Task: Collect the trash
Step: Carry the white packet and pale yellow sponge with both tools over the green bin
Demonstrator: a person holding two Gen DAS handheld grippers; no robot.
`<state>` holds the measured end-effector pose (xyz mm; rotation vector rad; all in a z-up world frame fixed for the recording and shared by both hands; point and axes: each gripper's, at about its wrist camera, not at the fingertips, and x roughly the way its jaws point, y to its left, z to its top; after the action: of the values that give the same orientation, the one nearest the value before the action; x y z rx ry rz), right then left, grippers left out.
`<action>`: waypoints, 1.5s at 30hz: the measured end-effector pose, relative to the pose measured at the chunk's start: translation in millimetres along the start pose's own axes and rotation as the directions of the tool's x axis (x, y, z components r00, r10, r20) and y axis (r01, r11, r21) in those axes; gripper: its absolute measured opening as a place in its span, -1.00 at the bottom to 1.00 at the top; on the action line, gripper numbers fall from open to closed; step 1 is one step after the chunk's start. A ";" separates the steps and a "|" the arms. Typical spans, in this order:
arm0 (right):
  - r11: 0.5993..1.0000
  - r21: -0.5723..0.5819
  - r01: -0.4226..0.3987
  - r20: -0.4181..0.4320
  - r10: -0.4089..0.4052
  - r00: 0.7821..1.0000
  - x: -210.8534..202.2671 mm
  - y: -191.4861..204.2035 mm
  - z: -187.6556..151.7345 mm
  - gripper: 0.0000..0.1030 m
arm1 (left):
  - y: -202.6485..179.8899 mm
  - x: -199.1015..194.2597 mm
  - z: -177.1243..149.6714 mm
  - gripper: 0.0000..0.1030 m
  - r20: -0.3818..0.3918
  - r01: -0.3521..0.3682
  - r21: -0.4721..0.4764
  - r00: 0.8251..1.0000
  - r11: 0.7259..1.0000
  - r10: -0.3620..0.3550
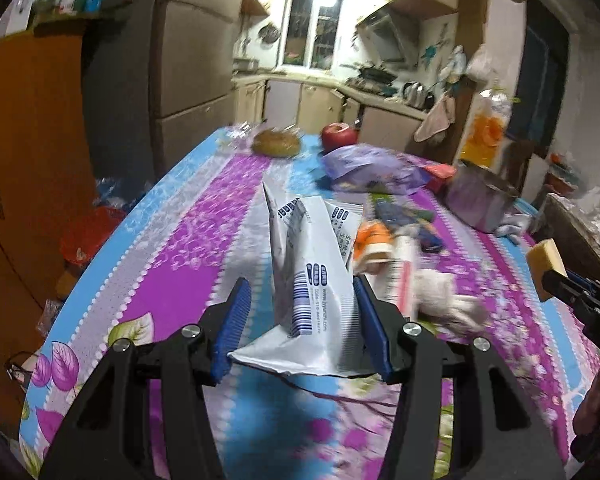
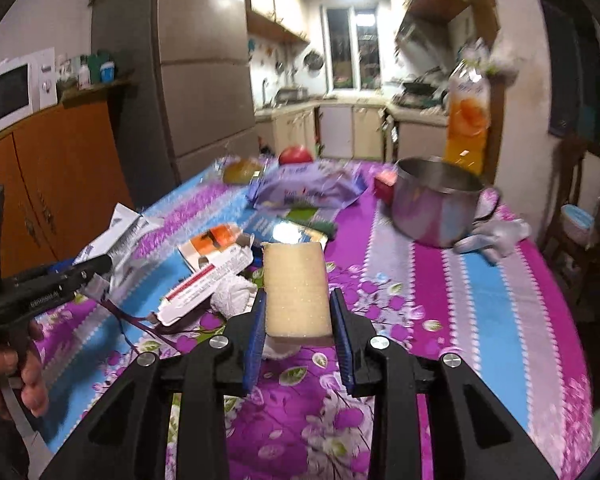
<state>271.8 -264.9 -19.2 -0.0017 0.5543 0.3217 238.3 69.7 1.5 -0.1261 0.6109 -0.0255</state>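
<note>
My left gripper (image 1: 302,292) is shut on a crumpled white plastic mailer bag (image 1: 312,280) with blue barcodes, held above the flowered tablecloth (image 1: 172,264). The bag also shows at the left of the right wrist view (image 2: 118,236). My right gripper (image 2: 298,304) is shut on a yellow sponge (image 2: 296,288), which also shows at the right edge of the left wrist view (image 1: 546,270). More trash lies mid-table: an orange-and-white wrapper (image 2: 214,258), a white crumpled tissue (image 2: 234,294) and a purple plastic bag (image 2: 308,188).
A steel pot (image 2: 436,208) stands at the right with an orange juice bottle (image 2: 468,116) behind it. A red apple (image 1: 338,134) and a bread roll (image 1: 276,142) lie at the table's far end. A grey cloth (image 2: 496,236) lies beside the pot. An orange cabinet (image 2: 52,184) stands left.
</note>
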 end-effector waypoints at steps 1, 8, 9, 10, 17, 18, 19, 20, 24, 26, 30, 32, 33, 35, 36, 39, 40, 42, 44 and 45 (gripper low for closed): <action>1.000 0.003 0.011 0.017 -0.011 1.000 -10.0 1.1 -1.3 -0.38 | -7.1 -5.9 -0.1 -0.02 0.012 0.009 0.011 1.000 1.000 -0.009; 0.995 0.028 0.097 0.106 -0.099 0.989 -72.3 -4.3 -13.1 -0.38 | -54.3 -41.5 -5.2 -0.02 0.086 0.082 0.066 0.992 0.994 -0.087; 0.994 0.035 0.108 0.112 -0.111 0.988 -79.9 -6.2 -15.6 -0.38 | -62.2 -47.6 -5.8 -0.02 0.103 0.087 0.075 0.990 0.993 -0.095; 0.993 0.039 0.115 0.116 -0.119 0.986 -85.4 -7.0 -17.8 -0.38 | -68.3 -51.2 -5.9 -0.02 0.113 0.089 0.085 0.989 0.992 -0.098; 0.982 0.063 0.179 0.142 -0.186 0.972 -121.4 -19.6 -31.0 -0.38 | -110.6 -70.1 -13.4 -0.02 0.140 0.132 0.153 0.978 0.979 -0.153; 0.981 0.067 0.184 0.143 -0.192 0.971 -123.6 -23.3 -30.8 -0.38 | -116.1 -71.8 -14.0 -0.02 0.141 0.140 0.161 0.977 0.977 -0.163; 0.979 0.071 0.190 0.145 -0.199 0.969 -127.6 -24.6 -31.5 -0.38 | -120.0 -72.7 -14.6 -0.02 0.140 0.145 0.164 0.976 0.976 -0.169; 0.978 0.073 0.195 0.148 -0.204 0.968 -131.1 -26.0 -32.3 -0.38 | -124.2 -73.5 -15.0 -0.02 0.138 0.152 0.167 0.975 0.974 -0.176; 0.973 0.083 0.216 0.145 -0.227 0.963 -144.5 -36.7 -33.8 -0.38 | -136.2 -76.1 -16.7 -0.02 0.133 0.174 0.180 0.971 0.968 -0.199; 0.969 0.094 0.227 0.144 -0.239 0.960 -152.0 -43.9 -35.3 -0.38 | -145.5 -75.7 -16.4 -0.02 0.125 0.192 0.189 0.968 0.963 -0.217; 0.960 0.118 0.252 0.147 -0.268 0.952 -168.8 -61.3 -38.2 -0.38 | -165.8 -76.6 -16.5 -0.02 0.121 0.222 0.210 0.961 0.952 -0.250; 0.955 0.133 0.264 0.142 -0.282 0.949 -175.6 -71.0 -40.8 -0.38 | -178.3 -74.4 -17.0 -0.02 0.112 0.244 0.222 0.955 0.944 -0.274; 0.952 0.140 0.270 0.137 -0.289 0.947 -179.5 -77.4 -43.5 -0.38 | -183.9 -72.5 -18.1 -0.02 0.103 0.254 0.228 0.954 0.940 -0.283; 0.949 0.153 0.275 0.132 -0.295 0.946 -184.8 -85.6 -47.2 -0.38 | -190.7 -70.5 -19.2 -0.04 0.095 0.265 0.235 0.951 0.935 -0.294; 0.948 0.156 0.279 0.131 -0.300 0.945 -187.7 -89.3 -49.5 -0.38 | -194.3 -70.3 -19.6 -0.06 0.094 0.268 0.239 0.950 0.933 -0.297; 0.944 0.170 0.283 0.129 -0.306 0.943 -194.2 -100.0 -53.4 -0.38 | -202.8 -68.8 -19.1 -0.07 0.092 0.280 0.247 0.946 0.928 -0.310; 0.942 0.175 0.286 0.131 -0.310 0.942 -197.7 -104.2 -54.7 -0.38 | -205.9 -69.6 -19.8 -0.08 0.092 0.282 0.249 0.946 0.927 -0.312; 0.939 0.184 0.292 0.131 -0.318 0.939 -202.9 -109.8 -57.5 -0.38 | -212.8 -67.5 -21.4 -0.09 0.084 0.285 0.260 0.945 0.923 -0.316; 0.933 0.199 0.299 0.131 -0.328 0.936 -209.1 -118.8 -61.9 -0.38 | -217.3 -64.4 -23.3 -0.19 0.075 0.288 0.266 0.945 0.920 -0.318; 0.931 0.206 0.302 0.130 -0.332 0.934 -210.7 -122.0 -63.0 -0.39 | -217.9 -62.6 -24.3 -0.78 0.058 0.298 0.263 0.945 0.917 -0.323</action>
<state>107.0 -449.4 25.8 0.1104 0.4109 -0.0477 175.9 -145.3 44.8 0.0233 0.4774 -0.4033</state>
